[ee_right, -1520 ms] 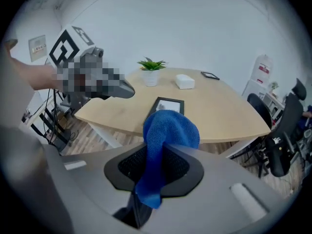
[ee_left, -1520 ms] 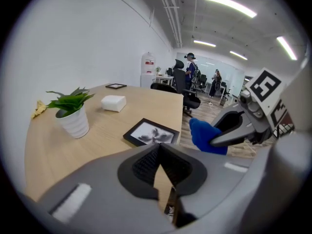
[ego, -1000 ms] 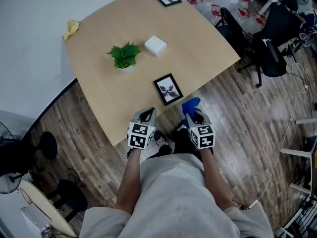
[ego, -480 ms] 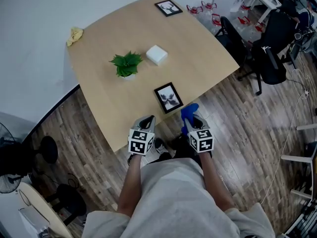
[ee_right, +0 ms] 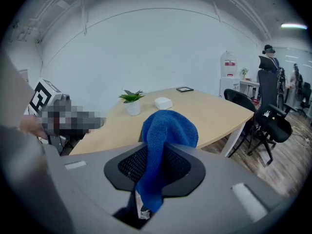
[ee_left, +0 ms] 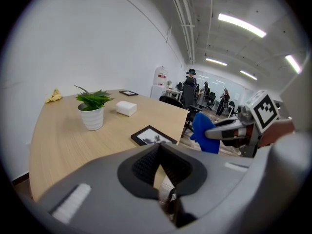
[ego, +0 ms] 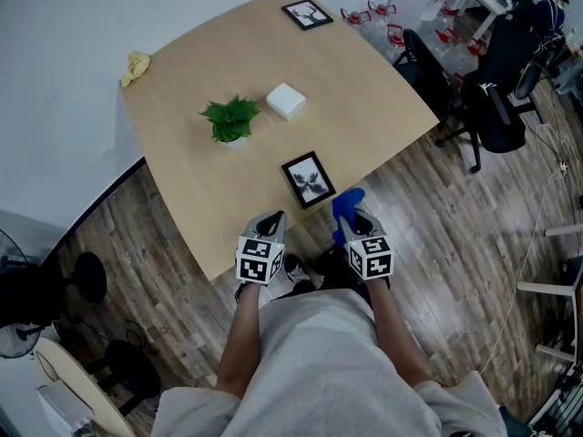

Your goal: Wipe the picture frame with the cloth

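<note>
A black picture frame (ego: 309, 178) (ee_left: 152, 136) lies flat near the front edge of the wooden table (ego: 364, 80). My right gripper (ego: 354, 211) (ee_right: 155, 167) hangs just off that edge, right of the frame, shut on a blue cloth (ego: 347, 202) (ee_right: 166, 130) that bulges out above its jaws. My left gripper (ego: 271, 218) (ee_left: 159, 151) is held at the table's edge just in front and left of the frame, shut with nothing in it. A second black frame (ego: 307, 13) (ee_right: 184, 89) lies at the table's far corner.
A potted plant (ego: 230, 118) (ee_left: 92, 109), a white box (ego: 286, 101) (ee_right: 163, 103) and a yellow rag (ego: 137, 64) sit further back on the table. Black office chairs (ego: 496, 89) stand on the wood floor at the right. A wall runs behind the table.
The head view shifted slightly a second ago, so the table sits a little lower in the picture. Both grippers hold their places at the table's front edge, and the cloth stays gripped.
</note>
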Tool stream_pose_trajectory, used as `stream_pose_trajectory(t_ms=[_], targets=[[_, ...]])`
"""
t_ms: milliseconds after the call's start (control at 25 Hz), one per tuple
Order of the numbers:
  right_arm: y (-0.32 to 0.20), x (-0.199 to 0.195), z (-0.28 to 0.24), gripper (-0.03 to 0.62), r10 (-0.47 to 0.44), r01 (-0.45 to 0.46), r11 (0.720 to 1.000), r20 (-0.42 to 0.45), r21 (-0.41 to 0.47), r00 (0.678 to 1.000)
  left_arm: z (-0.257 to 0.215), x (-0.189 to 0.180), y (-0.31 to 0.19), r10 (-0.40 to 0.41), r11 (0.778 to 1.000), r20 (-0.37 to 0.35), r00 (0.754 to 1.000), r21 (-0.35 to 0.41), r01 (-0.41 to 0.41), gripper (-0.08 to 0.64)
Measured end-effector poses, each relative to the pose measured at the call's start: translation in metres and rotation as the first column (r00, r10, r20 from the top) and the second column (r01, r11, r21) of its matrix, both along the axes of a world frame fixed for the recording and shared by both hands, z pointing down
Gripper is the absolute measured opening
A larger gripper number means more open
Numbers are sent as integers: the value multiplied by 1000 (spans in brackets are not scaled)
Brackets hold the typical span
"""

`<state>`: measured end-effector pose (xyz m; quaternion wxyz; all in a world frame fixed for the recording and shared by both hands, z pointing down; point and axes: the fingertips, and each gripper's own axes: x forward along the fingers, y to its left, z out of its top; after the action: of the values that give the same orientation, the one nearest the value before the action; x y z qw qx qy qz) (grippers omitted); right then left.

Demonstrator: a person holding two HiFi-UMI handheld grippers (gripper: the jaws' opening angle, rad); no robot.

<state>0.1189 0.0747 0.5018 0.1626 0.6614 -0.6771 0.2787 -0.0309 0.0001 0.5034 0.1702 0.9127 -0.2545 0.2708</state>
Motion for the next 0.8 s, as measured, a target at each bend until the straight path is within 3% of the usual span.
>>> stream_pose_trajectory(t_ms=[800], targets=[[-3,-1,-1,71,-17,17,1000,7,0,1000,-2,6,-2,1,1000,-5,1000,0,-1,52]])
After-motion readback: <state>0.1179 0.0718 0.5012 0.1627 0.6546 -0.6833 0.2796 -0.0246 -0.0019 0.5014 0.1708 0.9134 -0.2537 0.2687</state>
